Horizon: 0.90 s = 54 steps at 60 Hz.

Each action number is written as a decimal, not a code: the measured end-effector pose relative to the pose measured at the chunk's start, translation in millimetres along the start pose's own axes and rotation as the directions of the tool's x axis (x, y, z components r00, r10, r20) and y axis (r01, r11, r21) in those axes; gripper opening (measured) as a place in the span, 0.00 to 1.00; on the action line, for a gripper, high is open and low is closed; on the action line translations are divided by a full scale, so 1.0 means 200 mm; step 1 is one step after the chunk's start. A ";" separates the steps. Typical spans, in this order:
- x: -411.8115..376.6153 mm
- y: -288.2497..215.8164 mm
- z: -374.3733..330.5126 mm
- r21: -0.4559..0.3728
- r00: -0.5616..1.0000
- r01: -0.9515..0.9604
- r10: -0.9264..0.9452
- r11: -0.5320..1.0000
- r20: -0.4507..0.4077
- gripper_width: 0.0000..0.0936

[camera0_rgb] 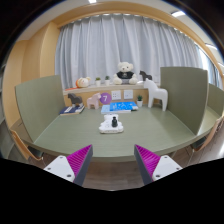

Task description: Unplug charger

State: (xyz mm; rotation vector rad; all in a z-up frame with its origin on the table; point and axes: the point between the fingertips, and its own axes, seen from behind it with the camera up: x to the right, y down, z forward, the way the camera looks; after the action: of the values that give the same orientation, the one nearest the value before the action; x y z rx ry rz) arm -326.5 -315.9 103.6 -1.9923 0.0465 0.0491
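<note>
A white power strip [111, 126] lies on the green table [70, 135], well beyond my fingers. A dark charger [114, 120] stands plugged into its top. My gripper [113, 160] is open and empty, its two magenta pads [80, 158] spread wide over the table's near edge. The strip lies far ahead, roughly centred between the fingers. I cannot see the charger's cable.
Green partition panels stand at the left [40, 100] and right [184, 95] of the table. A shelf [110, 98] behind it holds a teddy bear [125, 72], a white toy horse [157, 95], a purple sign [105, 99] and small plants. Curtains hang behind.
</note>
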 end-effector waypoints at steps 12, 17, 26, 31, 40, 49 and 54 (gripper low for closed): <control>-0.09 0.04 0.40 -0.062 0.999 0.035 -0.034 0.997 0.019 0.91; -0.08 0.01 0.61 -0.073 1.000 0.021 -0.021 0.997 0.004 0.90; -0.04 -0.08 0.97 -0.078 0.999 0.027 -0.029 0.997 -0.022 0.83; -0.02 -0.12 1.18 -0.085 0.999 0.026 -0.029 0.996 -0.030 0.80; 0.05 -0.13 1.44 -0.107 0.998 0.007 -0.014 0.994 -0.066 0.57; 0.05 -0.12 1.53 -0.080 0.998 -0.009 0.005 0.997 -0.057 0.19; 0.05 -0.13 1.51 -0.052 0.997 -0.033 0.029 0.998 -0.076 0.12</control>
State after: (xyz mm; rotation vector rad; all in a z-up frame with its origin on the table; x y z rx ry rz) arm -318.6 -29.3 2.2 -2.0466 0.1264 -0.0045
